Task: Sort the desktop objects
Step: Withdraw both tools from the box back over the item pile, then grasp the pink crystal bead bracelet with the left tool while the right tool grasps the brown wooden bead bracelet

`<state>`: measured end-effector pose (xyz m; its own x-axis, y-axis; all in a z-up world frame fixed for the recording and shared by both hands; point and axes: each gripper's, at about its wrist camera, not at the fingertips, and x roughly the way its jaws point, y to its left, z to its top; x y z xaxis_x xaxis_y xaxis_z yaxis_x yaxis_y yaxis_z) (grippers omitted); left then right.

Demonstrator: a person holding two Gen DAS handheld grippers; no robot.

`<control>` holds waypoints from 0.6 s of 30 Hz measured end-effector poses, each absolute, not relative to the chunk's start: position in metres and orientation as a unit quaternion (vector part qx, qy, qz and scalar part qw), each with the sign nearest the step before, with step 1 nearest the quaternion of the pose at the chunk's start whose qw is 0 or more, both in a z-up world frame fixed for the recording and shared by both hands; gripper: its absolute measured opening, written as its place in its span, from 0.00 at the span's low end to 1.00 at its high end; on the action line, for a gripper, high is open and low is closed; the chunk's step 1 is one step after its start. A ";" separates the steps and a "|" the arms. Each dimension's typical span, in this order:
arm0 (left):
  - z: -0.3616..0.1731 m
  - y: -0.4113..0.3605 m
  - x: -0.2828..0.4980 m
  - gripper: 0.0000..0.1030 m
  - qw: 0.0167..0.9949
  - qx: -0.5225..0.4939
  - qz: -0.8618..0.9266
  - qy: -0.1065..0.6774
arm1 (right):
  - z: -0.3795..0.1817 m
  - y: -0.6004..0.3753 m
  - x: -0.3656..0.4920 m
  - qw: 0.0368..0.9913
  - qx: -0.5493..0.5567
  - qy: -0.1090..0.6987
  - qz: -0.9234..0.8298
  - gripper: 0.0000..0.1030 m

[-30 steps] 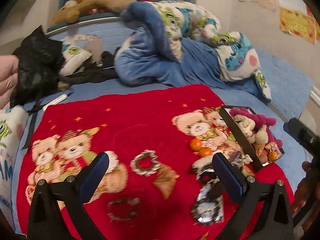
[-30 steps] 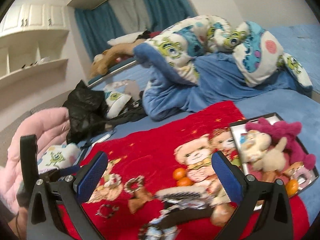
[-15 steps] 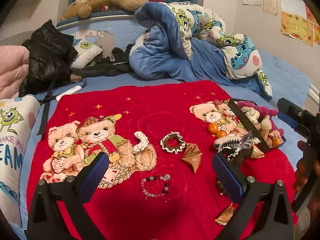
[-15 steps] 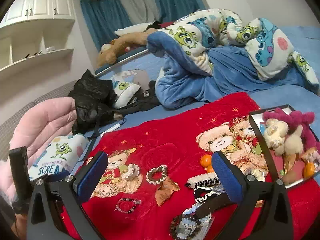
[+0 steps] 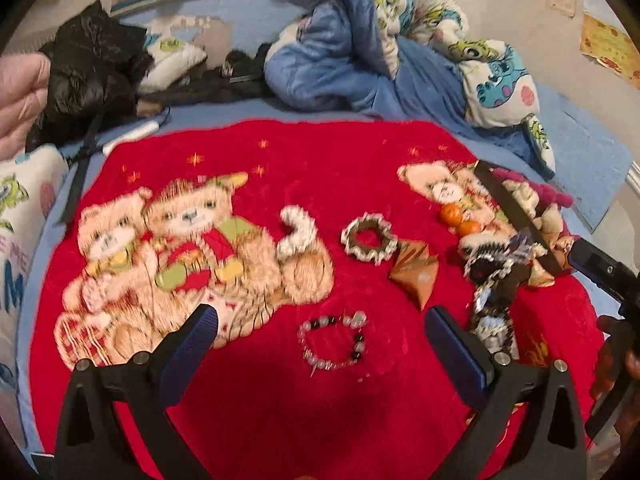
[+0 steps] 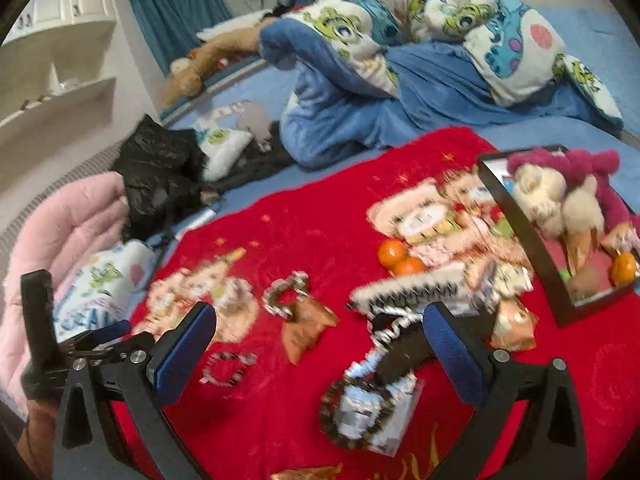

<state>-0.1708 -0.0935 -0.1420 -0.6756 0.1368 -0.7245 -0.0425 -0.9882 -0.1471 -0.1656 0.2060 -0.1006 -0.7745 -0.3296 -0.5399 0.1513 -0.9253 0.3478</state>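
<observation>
Small items lie scattered on a red teddy-bear blanket (image 5: 340, 160). A pale bead bracelet (image 5: 332, 340) rests just ahead of my left gripper (image 5: 320, 340), which is open and empty. Farther off lie a frilly scrunchie (image 5: 370, 238), a brown packet (image 5: 416, 276), two oranges (image 5: 458, 220) and a black-and-white hair clip (image 5: 488, 268). My right gripper (image 6: 320, 344) is open and empty above a dark bead bracelet on a silver packet (image 6: 368, 416). A black tray (image 6: 520, 216) holds a plush toy (image 6: 560, 196) and an orange (image 6: 624, 268).
A bunched blue monster-print quilt (image 5: 380, 52) lies at the back of the bed. A black jacket (image 5: 88, 68) and pink padded cloth (image 6: 68, 224) sit at the left. A hand (image 5: 616, 360) holds the other gripper at the right edge of the left wrist view.
Both grippers have pulled back and tilted down over the blanket, so the bead bracelet and more of the items came into view. Both stay open.
</observation>
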 end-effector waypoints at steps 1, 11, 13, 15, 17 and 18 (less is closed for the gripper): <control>-0.148 -0.095 -0.172 1.00 0.048 -0.405 0.911 -0.062 | -0.106 0.206 -0.167 0.128 0.316 -0.142 -0.929 1.00; -0.229 -0.097 -0.202 1.00 0.013 -0.464 0.886 -0.018 | -0.151 0.199 -0.174 0.124 0.383 -0.143 -0.904 0.99; -0.240 -0.097 -0.204 1.00 0.008 -0.469 0.883 -0.017 | -0.157 0.196 -0.173 0.126 0.392 -0.139 -0.900 0.94; -0.245 -0.095 -0.203 1.00 0.000 -0.460 0.888 -0.009 | -0.161 0.195 -0.173 0.127 0.397 -0.140 -0.898 0.93; -0.248 -0.092 -0.203 1.00 -0.003 -0.456 0.890 -0.002 | -0.166 0.194 -0.172 0.126 0.401 -0.137 -0.897 0.92; -0.250 -0.092 -0.203 1.00 -0.005 -0.454 0.891 -0.003 | -0.168 0.194 -0.172 0.126 0.404 -0.136 -0.896 0.91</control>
<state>-0.2032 -0.0917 -0.2503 -0.5876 -0.0065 -0.8091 0.0117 -0.9999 -0.0004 -0.1718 0.1938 -0.1676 -0.6425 -0.3358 -0.6888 0.1160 -0.9311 0.3457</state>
